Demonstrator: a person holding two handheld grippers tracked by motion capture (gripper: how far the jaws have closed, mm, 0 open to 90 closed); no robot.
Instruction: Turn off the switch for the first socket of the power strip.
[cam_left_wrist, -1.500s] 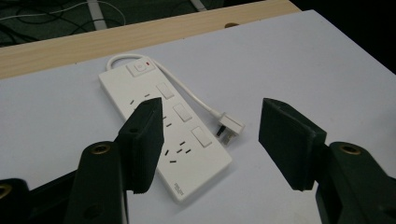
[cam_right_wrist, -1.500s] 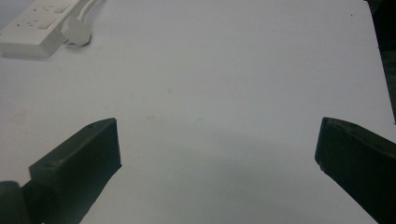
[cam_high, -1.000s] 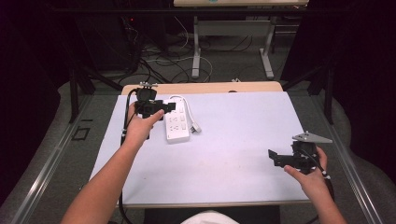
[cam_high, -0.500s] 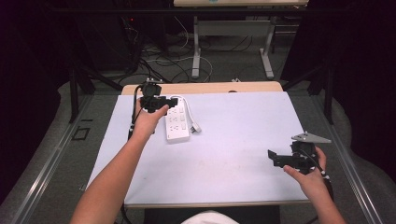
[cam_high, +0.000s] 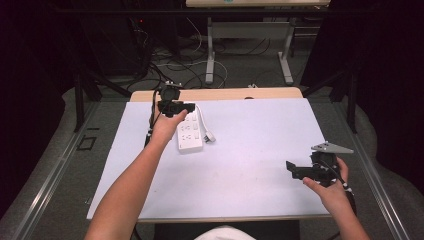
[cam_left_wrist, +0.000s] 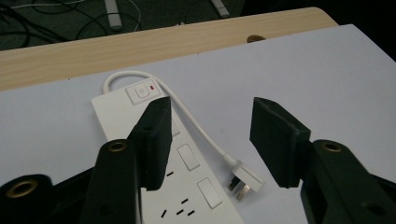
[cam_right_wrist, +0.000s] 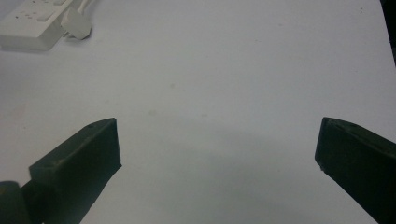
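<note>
On the white table (cam_high: 240, 165), the power strip (cam_high: 189, 134) lies far left with your half-spread, closing left gripper (cam_left_wrist: 208, 135) over its cord (cam_left_wrist: 196, 126), so centre the plug (cam_left_wrist: 243, 179) before pinching, right gripper (cam_right_wrist: 217, 154) idle and spread wide.

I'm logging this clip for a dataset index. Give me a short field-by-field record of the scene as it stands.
surface: white table top with a wooden strip along its far edge
main item: white power strip lying flat, far left of the table
cord: short white cable looped from the strip's switch end, plug lying on the table beside the strip
left gripper: over the power strip, jaws have just been closing, apart, holding nothing
right gripper: near right of the table, jaws wide open, empty
</note>
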